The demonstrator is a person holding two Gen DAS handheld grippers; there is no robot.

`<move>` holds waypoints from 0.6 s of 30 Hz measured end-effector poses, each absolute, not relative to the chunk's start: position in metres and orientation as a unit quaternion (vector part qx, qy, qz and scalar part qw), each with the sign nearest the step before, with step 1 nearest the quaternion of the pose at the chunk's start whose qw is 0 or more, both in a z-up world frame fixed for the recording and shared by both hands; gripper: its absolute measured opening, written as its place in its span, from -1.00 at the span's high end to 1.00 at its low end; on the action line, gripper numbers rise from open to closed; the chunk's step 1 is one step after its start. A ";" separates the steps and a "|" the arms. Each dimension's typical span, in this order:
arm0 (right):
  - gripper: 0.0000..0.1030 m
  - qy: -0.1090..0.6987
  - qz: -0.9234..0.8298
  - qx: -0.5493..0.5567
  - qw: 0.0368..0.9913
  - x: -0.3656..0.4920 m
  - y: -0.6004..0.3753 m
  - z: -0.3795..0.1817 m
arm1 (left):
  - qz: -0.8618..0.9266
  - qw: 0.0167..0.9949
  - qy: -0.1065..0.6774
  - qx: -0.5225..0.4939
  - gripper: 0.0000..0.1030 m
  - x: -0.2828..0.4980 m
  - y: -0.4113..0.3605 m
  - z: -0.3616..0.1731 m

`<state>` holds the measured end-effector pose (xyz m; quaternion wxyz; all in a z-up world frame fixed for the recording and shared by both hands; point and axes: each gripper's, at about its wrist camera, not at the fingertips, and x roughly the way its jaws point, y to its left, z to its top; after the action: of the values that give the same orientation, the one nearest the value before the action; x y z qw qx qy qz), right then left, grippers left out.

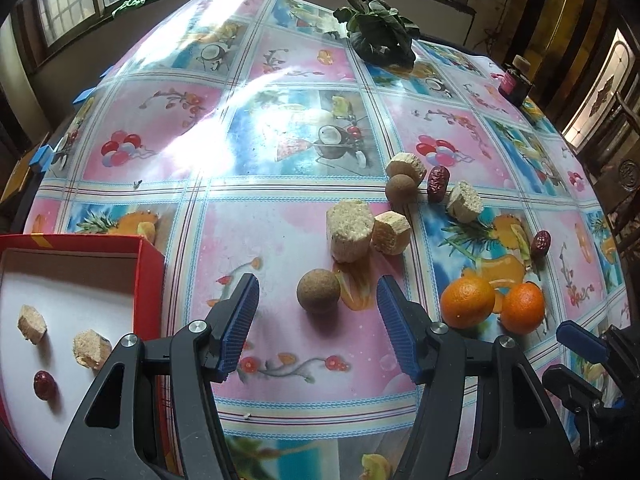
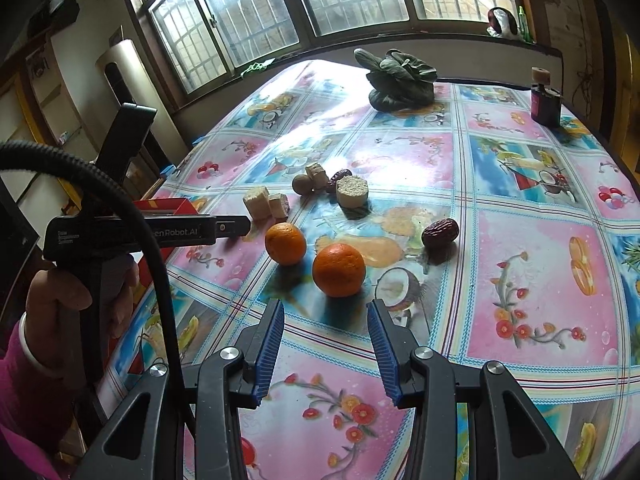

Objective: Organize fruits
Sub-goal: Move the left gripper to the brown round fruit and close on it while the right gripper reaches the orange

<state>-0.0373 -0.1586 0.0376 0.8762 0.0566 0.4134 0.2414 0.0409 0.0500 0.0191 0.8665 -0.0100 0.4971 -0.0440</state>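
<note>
Left gripper (image 1: 318, 322) spread, nothing between the pads, hanging just short of a brown round fruit (image 1: 319, 291) on the bench. Right gripper (image 2: 326, 344) also spread and empty, aimed at the nearer orange (image 2: 339, 269); second orange (image 2: 285, 243) just behind and to its left, apart from it.

Progress, judged: early. Red box (image 1: 150, 276) at the left bench edge holds only three items: two pale cut chunks (image 1: 32, 324) (image 1: 91, 349) and one red date (image 1: 43, 385), all lying apart on its white floor.

Left on the bench: both oranges, the brown round fruit, a large pale cylinder (image 1: 349, 230) touching a smaller chunk (image 1: 391, 233), a far cluster of a chunk (image 1: 406, 167), a second brown ball (image 1: 399, 188), a date (image 1: 437, 183) and another chunk (image 1: 464, 201), plus a lone date (image 1: 541, 243) off to the right. Bulk of the sorting outstanding. Likely next: brown fruit for the left, near orange for the right.

Bench (image 2: 532, 280) covered in glossy plastic cloth, pink and blue squares with fruit and flower prints; strong window glare across the middle. Leafy green vegetable (image 2: 400, 80) and a dark bottle (image 2: 546, 102) at the far end. Barred windows (image 2: 280, 8) behind. Person's hand (image 2: 60, 292) with pink sleeve visible on the left handle.
</note>
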 end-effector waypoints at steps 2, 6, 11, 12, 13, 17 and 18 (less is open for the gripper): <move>0.18 0.416 0.241 0.056 0.875 -0.035 -0.159 0.036 | -0.044 0.865 0.499 -0.010 -0.19 0.043 0.050 0.016; 0.18 0.421 0.240 0.045 0.874 -0.031 -0.156 0.033 | -0.045 0.864 0.501 -0.007 -0.13 0.045 0.049 0.012; 0.18 0.421 0.240 0.018 0.875 -0.022 -0.146 0.035 | -0.046 0.867 0.496 -0.007 -0.08 0.047 0.051 0.012; 0.18 0.421 0.238 0.014 0.875 -0.019 -0.144 0.035 | -0.046 0.867 0.496 -0.007 -0.08 0.047 0.051 0.013; 0.18 0.422 0.236 0.009 0.875 -0.016 -0.142 0.035 | -0.046 0.867 0.496 -0.007 -0.08 0.047 0.052 0.013; 0.15 0.426 0.225 -0.008 0.876 -0.003 -0.134 0.031 | -0.044 0.869 0.493 -0.004 -0.08 0.048 0.052 0.012; 0.15 0.430 0.221 -0.013 0.875 0.000 -0.132 0.029 | -0.043 0.869 0.492 -0.003 -0.08 0.048 0.051 0.011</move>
<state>0.0004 -0.1323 0.0295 0.8754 -0.0126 0.4297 0.2212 0.0483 0.0514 0.0114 0.8693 -0.0025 0.4924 -0.0429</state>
